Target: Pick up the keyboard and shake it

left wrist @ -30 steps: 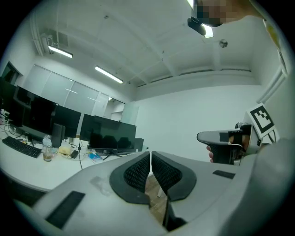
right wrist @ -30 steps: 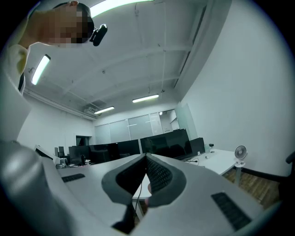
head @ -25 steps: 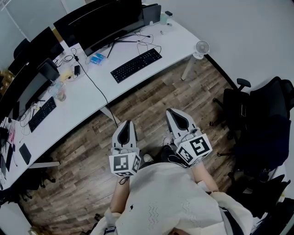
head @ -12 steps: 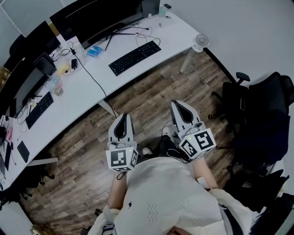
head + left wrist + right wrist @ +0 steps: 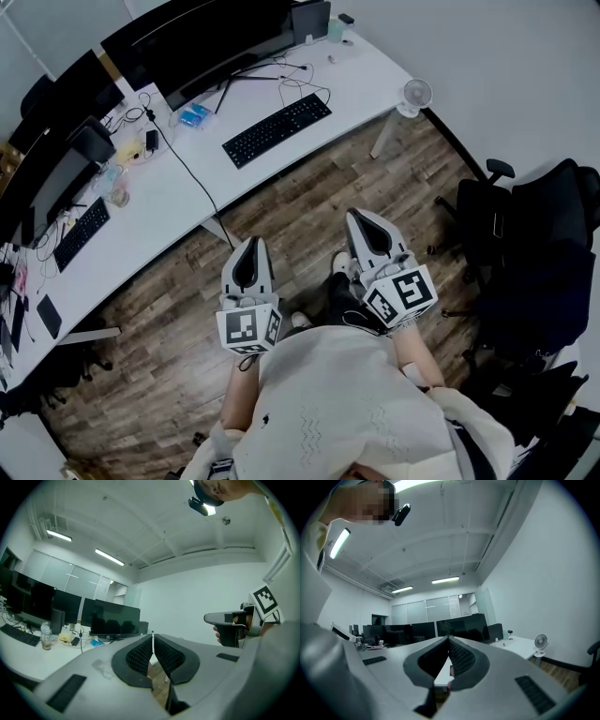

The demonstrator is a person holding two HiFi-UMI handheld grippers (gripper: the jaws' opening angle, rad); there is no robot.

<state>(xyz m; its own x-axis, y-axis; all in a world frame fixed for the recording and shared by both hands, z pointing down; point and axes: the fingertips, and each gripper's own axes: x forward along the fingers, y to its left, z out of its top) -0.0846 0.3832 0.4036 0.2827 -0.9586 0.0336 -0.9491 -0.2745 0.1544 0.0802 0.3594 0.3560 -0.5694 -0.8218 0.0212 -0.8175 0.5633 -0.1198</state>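
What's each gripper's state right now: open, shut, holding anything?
Left gripper: shut, nothing between the jaws.
Right gripper: shut, nothing held.

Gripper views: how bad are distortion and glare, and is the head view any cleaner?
Left gripper view: heavy fisheye bend, dark corners, the ceiling strip lights glare slightly. Right gripper view: same bend, the strip light at the top edge blown out. Head view: even light, milder bend; the long black keyboard on the white desk is sharp.

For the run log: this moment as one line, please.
stage: before pickup | left gripper: shut, empty | right gripper: shut, empty | keyboard: on desk, untouched
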